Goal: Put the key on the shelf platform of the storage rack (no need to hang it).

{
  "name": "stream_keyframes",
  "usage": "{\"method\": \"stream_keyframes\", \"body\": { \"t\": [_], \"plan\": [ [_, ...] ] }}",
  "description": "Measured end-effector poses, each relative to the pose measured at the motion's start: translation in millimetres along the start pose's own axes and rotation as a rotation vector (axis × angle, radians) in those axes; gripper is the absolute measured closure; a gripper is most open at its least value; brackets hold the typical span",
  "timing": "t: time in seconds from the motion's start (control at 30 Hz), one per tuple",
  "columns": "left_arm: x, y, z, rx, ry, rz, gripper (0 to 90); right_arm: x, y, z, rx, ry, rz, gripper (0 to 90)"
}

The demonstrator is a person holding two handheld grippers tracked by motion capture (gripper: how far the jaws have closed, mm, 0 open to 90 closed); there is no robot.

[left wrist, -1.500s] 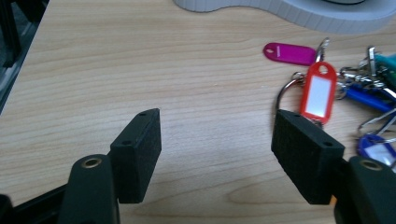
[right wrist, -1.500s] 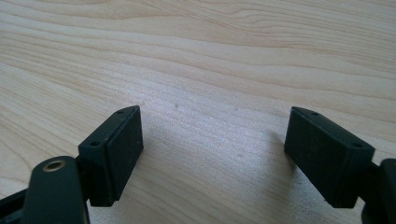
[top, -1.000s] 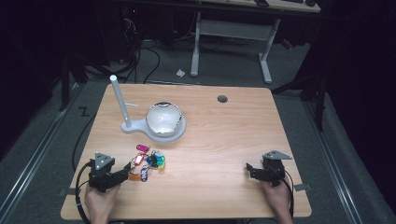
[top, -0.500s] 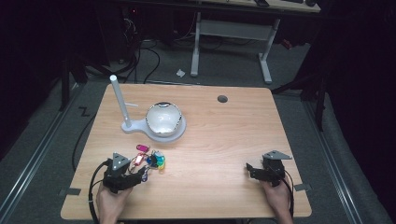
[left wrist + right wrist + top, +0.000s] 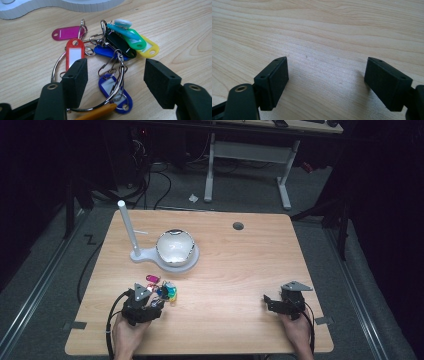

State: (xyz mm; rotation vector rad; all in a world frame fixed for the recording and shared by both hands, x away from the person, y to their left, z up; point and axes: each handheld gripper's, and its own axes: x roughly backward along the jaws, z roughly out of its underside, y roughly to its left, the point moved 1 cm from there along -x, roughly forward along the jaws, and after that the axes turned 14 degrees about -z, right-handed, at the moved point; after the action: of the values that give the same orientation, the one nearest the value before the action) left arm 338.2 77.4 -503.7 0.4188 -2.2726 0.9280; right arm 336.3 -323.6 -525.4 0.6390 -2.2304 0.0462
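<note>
The bunch of key tags (image 5: 110,50) lies on the wooden table (image 5: 240,265), toward its near left part, just in front of the white stand (image 5: 150,254) that carries a shiny bowl (image 5: 174,247) and an upright white post (image 5: 126,222). The tags — pink, red, blue, black, green, yellow, orange — hang from small clasps on a large metal ring (image 5: 117,90), which lies flat on the wood.

The tabletop is pale wood grain, bare apart from a round cable hole (image 5: 238,226) near its far edge. Around it the room is dark, with a grey floor, loose cables (image 5: 150,175) and the white frame of another desk (image 5: 247,152) behind.

The left gripper (image 5: 115,77) sits low over the near side of the bunch, jaws spread wide on either side of the ring and a blue tag, pressing on nothing. The left hand (image 5: 129,335) holds it from the table's near edge. The right gripper (image 5: 325,80) rests well apart at the near right, jaws likewise parted over bare wood, with the right hand (image 5: 296,332) behind it.
</note>
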Motion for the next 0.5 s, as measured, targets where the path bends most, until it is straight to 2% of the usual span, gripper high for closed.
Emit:
{"method": "stream_keyframes", "body": {
  "t": [0.03, 0.07, 0.13, 0.17, 0.33, 0.43, 0.5],
  "plan": [
    [-1.4, -0.3, 0.4, -0.009, -0.003, -0.002, 36.5, 0.0, 0.0, 0.0, 0.0, 0.0, 0.0, 19.4],
    [-2.1, -1.8, 1.4, 0.001, 0.001, -0.007, 36.8, 0.0, 0.0, 0.0, 0.0, 0.0, 0.0, 19.4],
    [-3.6, -3.2, 3.2, -0.003, -0.005, -0.005, 37.1, 0.0, 0.0, 0.0, 0.0, 0.0, 0.0, 19.5],
    [-6.5, -3.5, 5.3, -0.017, -0.012, -0.009, 37.2, 0.1, 0.0, 0.0, 0.0, 0.001, -0.001, 19.4],
    [-11.9, -4.1, 8.4, -0.027, -0.019, -0.023, 38.0, 0.1, 0.0, 0.0, 0.0, 0.002, 0.0, 19.5],
    [-15.7, -3.1, 9.2, -0.049, -0.033, -0.024, 39.5, 0.1, 0.0, 0.0, 0.0, 0.001, 0.0, 19.4],
    [-16.9, -3.2, 10.7, -0.047, -0.037, -0.023, 41.6, 0.1, 0.0, 0.0, 0.0, 0.001, 0.0, 19.4]
  ]
}}
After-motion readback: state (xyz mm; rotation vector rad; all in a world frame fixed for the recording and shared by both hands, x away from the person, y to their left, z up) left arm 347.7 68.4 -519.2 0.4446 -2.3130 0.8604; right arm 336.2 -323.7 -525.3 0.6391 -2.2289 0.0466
